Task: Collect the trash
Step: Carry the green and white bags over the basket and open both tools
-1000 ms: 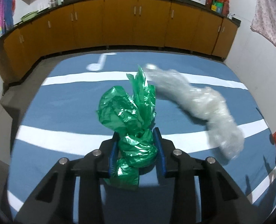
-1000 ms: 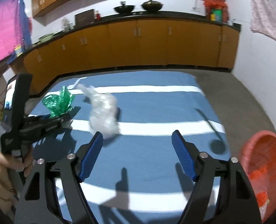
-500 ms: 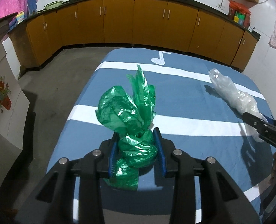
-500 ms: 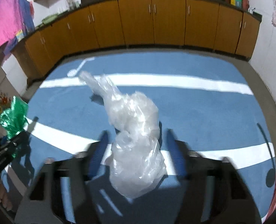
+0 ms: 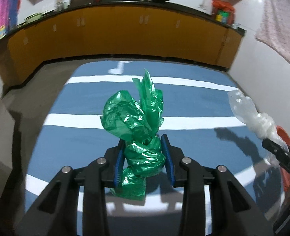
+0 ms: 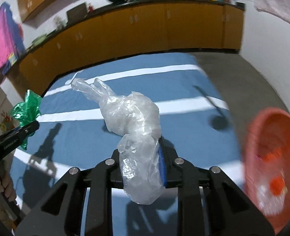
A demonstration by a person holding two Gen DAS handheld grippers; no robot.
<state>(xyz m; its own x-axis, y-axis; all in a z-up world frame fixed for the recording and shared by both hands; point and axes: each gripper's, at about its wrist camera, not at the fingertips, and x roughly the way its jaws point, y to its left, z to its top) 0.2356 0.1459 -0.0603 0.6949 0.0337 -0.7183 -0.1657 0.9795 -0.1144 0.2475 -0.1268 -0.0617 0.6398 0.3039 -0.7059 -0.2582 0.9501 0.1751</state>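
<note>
A crumpled green plastic bag (image 5: 137, 129) stands up between the blue pads of my left gripper (image 5: 144, 157), which is shut on its knotted lower part, above the blue mat (image 5: 82, 133). In the right wrist view a clear plastic bag (image 6: 133, 118) sits between the pads of my right gripper (image 6: 143, 161); its jaws are closing on the bag and hold it off the mat. The green bag (image 6: 26, 108) and the left gripper show at the left edge there. The clear bag (image 5: 251, 116) and the right gripper's tip show at the right edge of the left wrist view.
A red basin (image 6: 270, 157) with scraps inside stands on the grey floor to the right of the blue mat (image 6: 184, 102) with white stripes. Orange cabinets (image 5: 125, 35) under a dark counter line the far wall. A white wall (image 6: 272, 45) rises at the right. A hand (image 6: 6, 184) holds the left gripper's grip.
My right gripper went from wide open to closing on the clear bag and lifted it off the mat toward the red basin. The left gripper kept the green bag and swung with it.
</note>
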